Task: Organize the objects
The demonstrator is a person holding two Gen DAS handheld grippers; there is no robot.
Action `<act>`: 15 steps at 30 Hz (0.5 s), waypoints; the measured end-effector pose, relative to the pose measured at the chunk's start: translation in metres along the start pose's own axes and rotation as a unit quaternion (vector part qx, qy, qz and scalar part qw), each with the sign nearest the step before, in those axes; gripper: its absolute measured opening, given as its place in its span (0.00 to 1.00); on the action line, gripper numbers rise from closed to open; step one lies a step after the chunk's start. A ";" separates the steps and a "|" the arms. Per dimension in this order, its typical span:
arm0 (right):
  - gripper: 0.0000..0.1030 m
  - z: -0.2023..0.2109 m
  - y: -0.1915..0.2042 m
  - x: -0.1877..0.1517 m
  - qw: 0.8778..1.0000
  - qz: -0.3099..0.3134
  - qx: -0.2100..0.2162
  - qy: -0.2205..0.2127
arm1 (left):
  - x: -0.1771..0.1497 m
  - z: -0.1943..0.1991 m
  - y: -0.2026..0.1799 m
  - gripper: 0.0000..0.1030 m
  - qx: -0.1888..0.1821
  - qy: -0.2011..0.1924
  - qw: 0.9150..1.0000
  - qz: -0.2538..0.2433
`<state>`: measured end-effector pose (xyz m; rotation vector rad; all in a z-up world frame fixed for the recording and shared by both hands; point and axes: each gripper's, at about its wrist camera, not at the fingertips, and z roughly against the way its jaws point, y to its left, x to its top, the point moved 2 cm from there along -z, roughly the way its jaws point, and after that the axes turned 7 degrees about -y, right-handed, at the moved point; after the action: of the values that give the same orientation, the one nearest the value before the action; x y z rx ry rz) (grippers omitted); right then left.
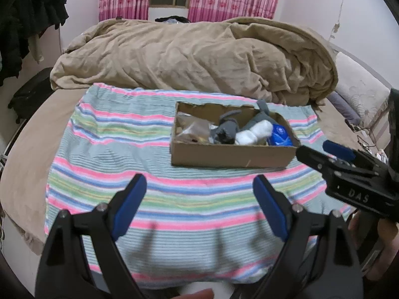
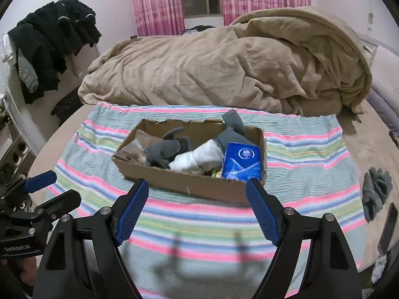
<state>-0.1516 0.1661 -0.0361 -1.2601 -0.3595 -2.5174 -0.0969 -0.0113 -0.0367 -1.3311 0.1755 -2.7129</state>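
While both grippers gape empty, socks (image 2: 197, 159) fill the box (image 2: 199, 186).

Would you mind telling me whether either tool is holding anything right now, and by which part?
Nothing is held. The left tool and the right tool are both open and empty above the striped towel, short of the cardboard box.

Open cardboard box (image 2: 199, 186) of socks (image 2: 197, 160)

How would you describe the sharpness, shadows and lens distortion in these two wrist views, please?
Left wrist view: cardboard box contents look soft and smeared, bed edge bows from fisheye, faint finger shadows on the striped towel. Right wrist view: crisper, blue packet logo visible, two clear finger shadows, dark corner vignetting.
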 end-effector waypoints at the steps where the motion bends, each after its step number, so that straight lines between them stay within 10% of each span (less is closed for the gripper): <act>1: 0.81 0.005 0.001 -0.002 1.000 0.000 -0.003 0.003 | -0.002 0.006 -0.002 0.86 -0.009 -0.003 1.000 -0.002; 15: 0.81 0.072 0.014 -0.032 1.000 -0.007 0.002 -0.005 | -0.021 0.066 -0.013 0.86 0.002 -0.022 1.000 -0.016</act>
<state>-0.0754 0.1834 -0.0187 -1.2730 -0.3750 -2.5220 -0.0324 0.0013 -0.0114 -1.4022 0.1458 -2.7067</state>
